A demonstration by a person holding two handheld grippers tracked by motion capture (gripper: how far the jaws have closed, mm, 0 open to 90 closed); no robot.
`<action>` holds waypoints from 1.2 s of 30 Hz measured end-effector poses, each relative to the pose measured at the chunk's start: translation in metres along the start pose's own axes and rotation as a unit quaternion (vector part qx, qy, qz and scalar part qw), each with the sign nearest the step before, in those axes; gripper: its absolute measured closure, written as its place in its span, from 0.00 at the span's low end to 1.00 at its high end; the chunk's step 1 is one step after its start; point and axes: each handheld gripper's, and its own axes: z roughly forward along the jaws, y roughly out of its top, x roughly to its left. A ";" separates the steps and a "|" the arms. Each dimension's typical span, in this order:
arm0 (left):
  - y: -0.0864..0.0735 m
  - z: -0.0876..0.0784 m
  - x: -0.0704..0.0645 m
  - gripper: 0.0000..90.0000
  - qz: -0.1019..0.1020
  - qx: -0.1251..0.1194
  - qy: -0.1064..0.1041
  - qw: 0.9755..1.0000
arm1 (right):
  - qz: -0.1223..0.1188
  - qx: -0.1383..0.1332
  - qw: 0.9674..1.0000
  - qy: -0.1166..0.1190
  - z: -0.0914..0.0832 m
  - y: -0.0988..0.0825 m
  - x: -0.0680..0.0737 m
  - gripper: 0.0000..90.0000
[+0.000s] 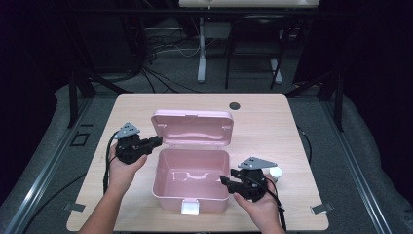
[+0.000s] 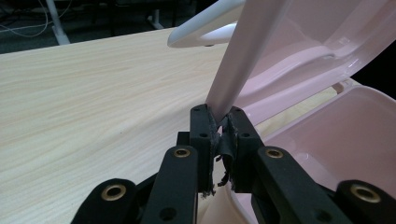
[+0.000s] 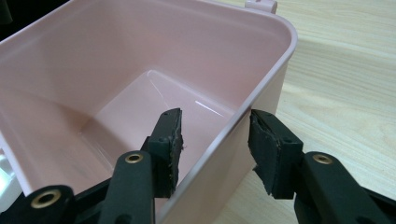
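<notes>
A pink plastic box (image 1: 191, 196) stands in the middle of the wooden table (image 1: 272, 122), its lid (image 1: 192, 127) tipped up and back. My left gripper (image 1: 157, 141) is at the lid's left edge. In the left gripper view its jaws (image 2: 219, 123) are shut on the lid's thin rim (image 2: 243, 51), with the box body (image 2: 345, 140) to the right. My right gripper (image 1: 224, 180) is at the box's right wall. In the right gripper view it (image 3: 215, 130) straddles that wall (image 3: 266, 70), one pad inside and one outside, with gaps showing. The box's inside (image 3: 116, 56) is bare.
A white latch (image 1: 190, 207) hangs on the box's front. A small white round object (image 1: 275, 172) lies on the table just beyond my right hand. A dark round hole (image 1: 234, 105) sits near the table's far edge. Chair and desk legs stand beyond the table.
</notes>
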 end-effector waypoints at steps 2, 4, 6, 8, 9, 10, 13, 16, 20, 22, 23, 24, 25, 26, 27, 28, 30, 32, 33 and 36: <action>0.000 0.000 0.000 0.92 0.000 0.001 0.000 1.000 | -0.001 0.000 1.000 -0.001 0.000 0.000 0.000 0.61; 0.000 0.000 0.000 0.92 0.001 0.002 0.000 1.000 | -0.001 0.000 1.000 -0.001 0.000 0.000 0.000 0.61; 0.000 0.000 0.000 0.93 0.000 0.000 0.001 1.000 | -0.002 0.000 1.000 -0.001 0.000 0.000 0.000 0.61; 0.000 0.000 0.000 0.93 0.000 0.002 0.001 1.000 | -0.003 0.001 1.000 -0.002 -0.001 0.000 -0.001 0.62; 0.000 0.001 0.000 0.93 0.001 0.002 0.001 1.000 | -0.001 0.001 1.000 -0.002 -0.001 0.000 0.000 0.62; 0.000 0.001 0.000 0.93 0.000 0.002 0.002 1.000 | -0.002 0.000 1.000 -0.004 -0.001 0.000 -0.001 0.62; 0.000 0.001 0.000 0.93 -0.001 0.002 0.003 1.000 | -0.003 0.000 1.000 -0.005 -0.001 0.000 -0.001 0.63; 0.000 0.002 0.000 0.94 -0.004 0.002 0.005 1.000 | -0.003 0.000 1.000 -0.006 -0.001 0.000 0.000 0.63; 0.001 0.003 -0.001 0.95 -0.010 0.002 0.011 1.000 | 0.000 -0.002 1.000 -0.008 0.000 0.000 0.000 0.63; 0.001 0.003 -0.001 0.96 -0.012 0.005 0.012 1.000 | 0.001 -0.002 1.000 -0.008 0.000 0.000 0.000 0.63; 0.001 0.003 -0.001 0.96 -0.014 0.004 0.011 1.000 | 0.000 -0.002 1.000 -0.008 0.000 -0.001 0.000 0.63; 0.001 0.003 -0.001 0.96 -0.018 0.004 0.011 1.000 | 0.000 -0.002 1.000 -0.008 0.000 -0.001 0.000 0.63; 0.001 0.003 -0.001 0.96 -0.019 0.004 0.011 1.000 | 0.001 -0.002 1.000 -0.008 0.000 -0.001 0.000 0.63; 0.001 0.003 -0.001 0.96 -0.020 0.004 0.011 1.000 | 0.001 -0.002 1.000 -0.008 0.000 -0.001 0.000 0.63; 0.001 0.003 -0.001 0.96 -0.021 0.004 0.011 1.000 | 0.001 -0.002 1.000 -0.008 0.000 -0.001 0.000 0.63; 0.002 0.003 -0.001 0.96 -0.021 0.005 0.012 1.000 | 0.001 -0.003 1.000 -0.008 0.000 -0.001 0.000 0.63; 0.002 0.003 -0.001 0.96 -0.022 0.006 0.012 1.000 | 0.002 -0.004 1.000 -0.009 0.000 -0.001 0.000 0.62; 0.002 0.003 -0.001 0.96 -0.023 0.005 0.010 1.000 | 0.001 -0.003 1.000 -0.009 0.000 -0.001 0.001 0.62; 0.002 0.003 -0.001 0.96 -0.023 0.005 0.010 1.000 | 0.002 -0.003 1.000 -0.009 0.000 -0.001 0.001 0.62; 0.002 0.003 -0.001 0.96 -0.026 0.005 0.010 1.000 | 0.003 -0.004 1.000 -0.010 0.000 -0.001 0.001 0.62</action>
